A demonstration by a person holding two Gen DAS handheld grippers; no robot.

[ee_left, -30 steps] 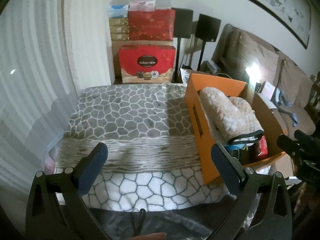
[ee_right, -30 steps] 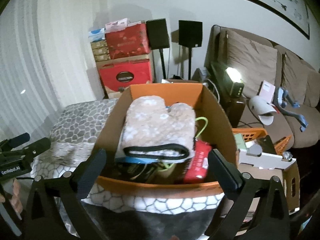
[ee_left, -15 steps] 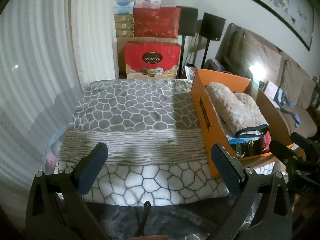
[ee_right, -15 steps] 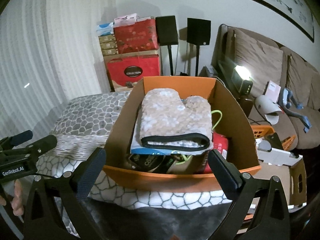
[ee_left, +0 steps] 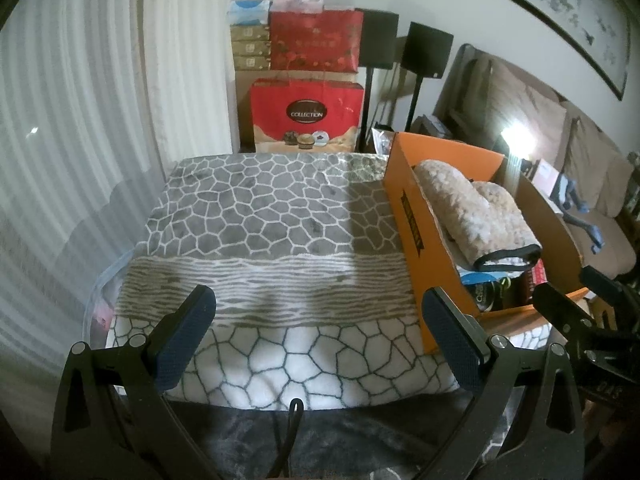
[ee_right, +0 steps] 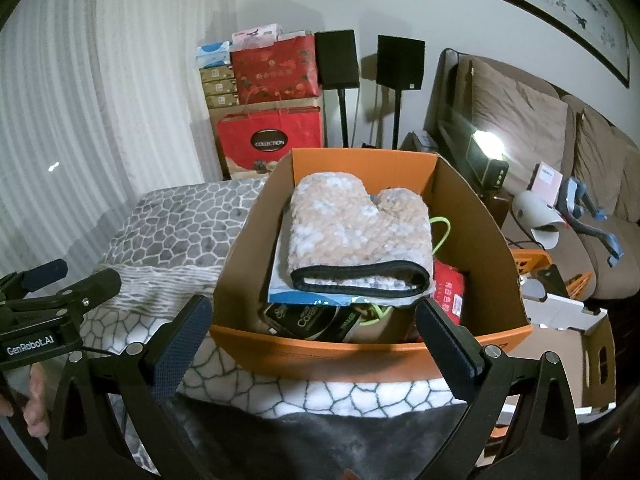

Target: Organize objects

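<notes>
An orange cardboard box (ee_right: 360,350) (ee_left: 412,220) stands on the right part of a stone-patterned blanket (ee_left: 264,240) (ee_right: 176,236). On top of its contents lies a folded fluffy beige mitt with black trim (ee_right: 360,236) (ee_left: 476,216). Under it I see a blue-edged flat item, dark packets (ee_right: 308,318) and a red packet (ee_right: 450,294). My right gripper (ee_right: 316,340) is open, just in front of the box's near wall. My left gripper (ee_left: 320,332) is open over the bare blanket, left of the box, with nothing between its fingers.
Red gift bags and stacked boxes (ee_left: 308,80) stand behind the blanket by a white curtain (ee_left: 80,120). Two black speakers on stands (ee_right: 368,64) and a brown sofa (ee_right: 540,140) are at the right. A white carton (ee_right: 568,344) sits right of the box.
Both grippers have drawn back and risen a little, so the box and blanket look farther away. Both stay open. The objects have not moved.
</notes>
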